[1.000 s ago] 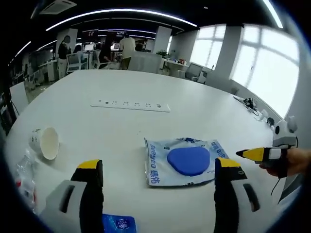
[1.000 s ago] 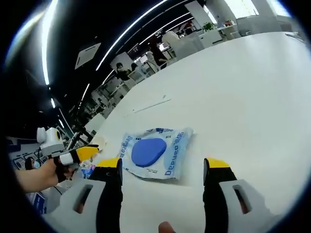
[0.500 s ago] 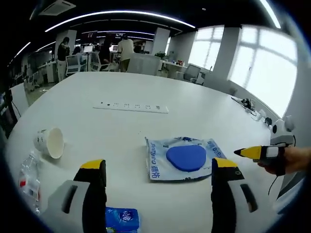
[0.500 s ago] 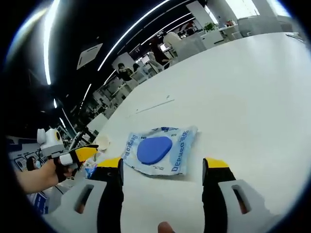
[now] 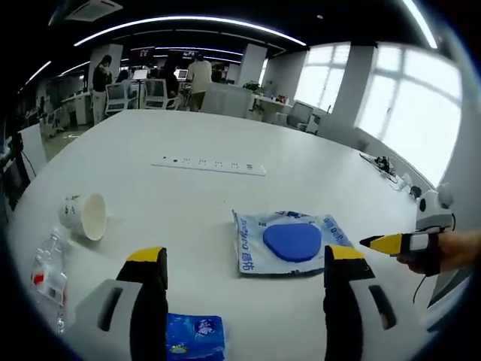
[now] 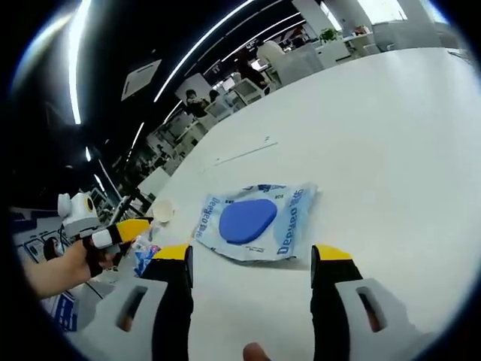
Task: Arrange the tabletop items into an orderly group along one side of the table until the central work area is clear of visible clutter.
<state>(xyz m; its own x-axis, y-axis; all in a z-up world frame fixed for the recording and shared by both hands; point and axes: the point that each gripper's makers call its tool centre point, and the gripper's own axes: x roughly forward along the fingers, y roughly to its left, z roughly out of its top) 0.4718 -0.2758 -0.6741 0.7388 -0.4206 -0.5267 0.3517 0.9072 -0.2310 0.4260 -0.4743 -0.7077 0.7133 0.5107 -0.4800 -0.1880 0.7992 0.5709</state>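
Both views have pulled back from the wipes pack (image 5: 291, 242), revealing a blue packet (image 5: 194, 336) nearer the left gripper (image 5: 239, 263) (both grippers wide, empty); nothing grouped yet.

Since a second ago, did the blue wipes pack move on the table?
No. The wipes pack sits the same against the power strip and paper cup; only the camera shifted.

We see bright daylight from the windows (image 5: 409, 90) blowing them out, with ceiling light strips (image 5: 188, 19) glowing overhead. The white counter (image 5: 210, 143) is evenly lit, shadows soft. Fisheye bending curves the edges; distant desks look soft.
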